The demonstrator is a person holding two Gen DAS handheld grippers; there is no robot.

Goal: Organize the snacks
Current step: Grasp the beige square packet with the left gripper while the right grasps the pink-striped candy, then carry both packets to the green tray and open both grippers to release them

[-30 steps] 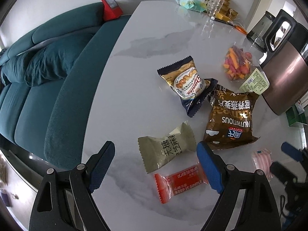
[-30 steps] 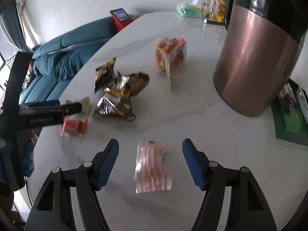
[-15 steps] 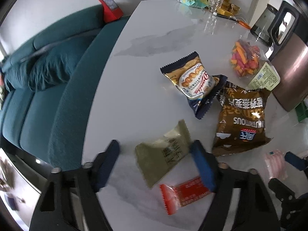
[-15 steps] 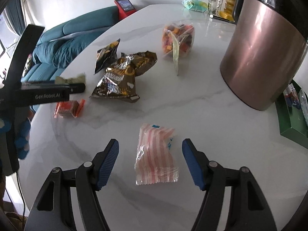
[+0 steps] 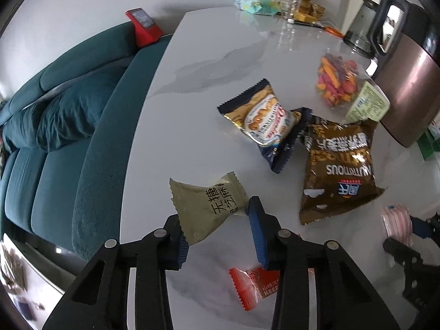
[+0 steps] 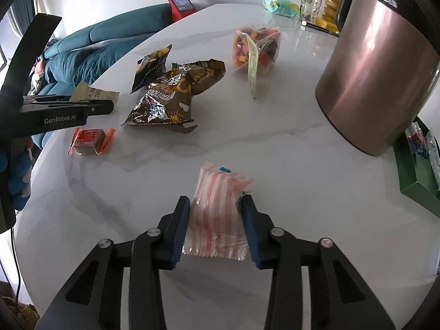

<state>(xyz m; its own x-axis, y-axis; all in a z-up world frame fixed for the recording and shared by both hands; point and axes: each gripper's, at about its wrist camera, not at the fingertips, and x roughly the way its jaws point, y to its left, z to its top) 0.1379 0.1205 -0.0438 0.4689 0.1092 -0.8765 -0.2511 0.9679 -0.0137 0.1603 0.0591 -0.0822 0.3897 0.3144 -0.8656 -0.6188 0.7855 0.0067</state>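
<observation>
My left gripper (image 5: 217,227) is shut on an olive-green snack packet (image 5: 209,206) and holds it above the white marble table (image 5: 198,63); the packet also shows in the right wrist view (image 6: 95,93). My right gripper (image 6: 216,224) is shut on a pink-striped packet (image 6: 217,209), low over the table. A red packet (image 5: 255,286) lies under the left gripper. A brown bag (image 5: 338,170), a dark blue biscuit packet (image 5: 266,121) and a clear bag of orange and pink snacks (image 5: 338,82) lie further back.
A tall copper-coloured canister (image 6: 376,71) stands at the right. A green tray (image 6: 412,176) with small items sits at the right edge. Glasses and gold tins (image 5: 299,13) stand at the far end. A teal sofa (image 5: 55,115) runs along the table's left edge.
Both grippers have closed: the left on the olive-green packet, lifting it off the table, the right on the pink-striped packet.
</observation>
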